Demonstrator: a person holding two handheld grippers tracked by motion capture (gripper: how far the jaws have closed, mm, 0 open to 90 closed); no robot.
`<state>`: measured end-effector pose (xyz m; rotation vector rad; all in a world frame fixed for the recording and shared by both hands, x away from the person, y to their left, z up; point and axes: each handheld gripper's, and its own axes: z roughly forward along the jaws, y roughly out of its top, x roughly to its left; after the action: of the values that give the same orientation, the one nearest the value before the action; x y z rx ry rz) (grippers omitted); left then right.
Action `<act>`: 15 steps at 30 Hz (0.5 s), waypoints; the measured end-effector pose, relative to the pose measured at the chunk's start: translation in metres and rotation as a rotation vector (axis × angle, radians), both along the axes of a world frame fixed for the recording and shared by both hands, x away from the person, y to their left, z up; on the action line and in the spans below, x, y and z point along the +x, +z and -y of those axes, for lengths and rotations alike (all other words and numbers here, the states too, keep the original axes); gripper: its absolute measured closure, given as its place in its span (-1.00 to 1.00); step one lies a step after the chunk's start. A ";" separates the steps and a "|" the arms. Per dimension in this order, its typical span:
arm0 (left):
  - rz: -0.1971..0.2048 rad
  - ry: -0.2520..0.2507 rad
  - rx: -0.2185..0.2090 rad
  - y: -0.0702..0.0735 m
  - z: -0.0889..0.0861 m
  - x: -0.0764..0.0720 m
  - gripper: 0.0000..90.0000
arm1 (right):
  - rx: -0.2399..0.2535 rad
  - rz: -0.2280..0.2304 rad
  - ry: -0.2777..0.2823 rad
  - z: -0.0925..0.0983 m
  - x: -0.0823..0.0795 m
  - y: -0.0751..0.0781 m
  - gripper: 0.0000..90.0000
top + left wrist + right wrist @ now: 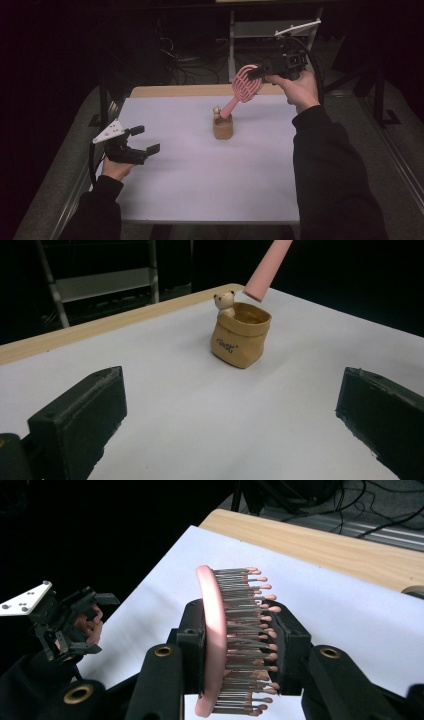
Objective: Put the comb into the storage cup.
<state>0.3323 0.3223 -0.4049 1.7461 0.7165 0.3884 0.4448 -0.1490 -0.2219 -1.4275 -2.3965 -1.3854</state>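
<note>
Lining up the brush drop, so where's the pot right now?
In the high view the pot stands mid-table toward the far edge, with the brush handle's tip just above its rim.

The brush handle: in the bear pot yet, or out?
Out: the handle tip hangs just above the pot rim.

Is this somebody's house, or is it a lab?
Probably a lab or workshop, not a home. A bare white table stands in a dark room, loose cables lie on the floor behind it, and a metal rack stands nearby. The person's hands hold black grippers with cameras.
</note>
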 end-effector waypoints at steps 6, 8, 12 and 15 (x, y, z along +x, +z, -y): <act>-0.002 0.028 -0.016 -0.008 -0.010 -0.004 -1.00 | -0.002 -0.012 0.001 -0.003 0.002 -0.009 0.40; -0.003 0.042 -0.015 -0.011 -0.013 -0.006 -1.00 | -0.006 -0.015 0.001 -0.004 0.003 -0.011 0.40; -0.007 0.064 -0.031 -0.017 -0.021 -0.009 -1.00 | -0.013 -0.022 0.002 -0.006 0.005 -0.016 0.40; -0.014 0.080 -0.044 -0.023 -0.027 -0.011 -1.00 | -0.013 -0.027 0.006 -0.009 0.007 -0.020 0.40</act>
<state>0.3211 0.3489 -0.4282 1.6837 0.8012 0.4122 0.4519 -0.1401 -0.2415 -1.4311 -2.3953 -1.3431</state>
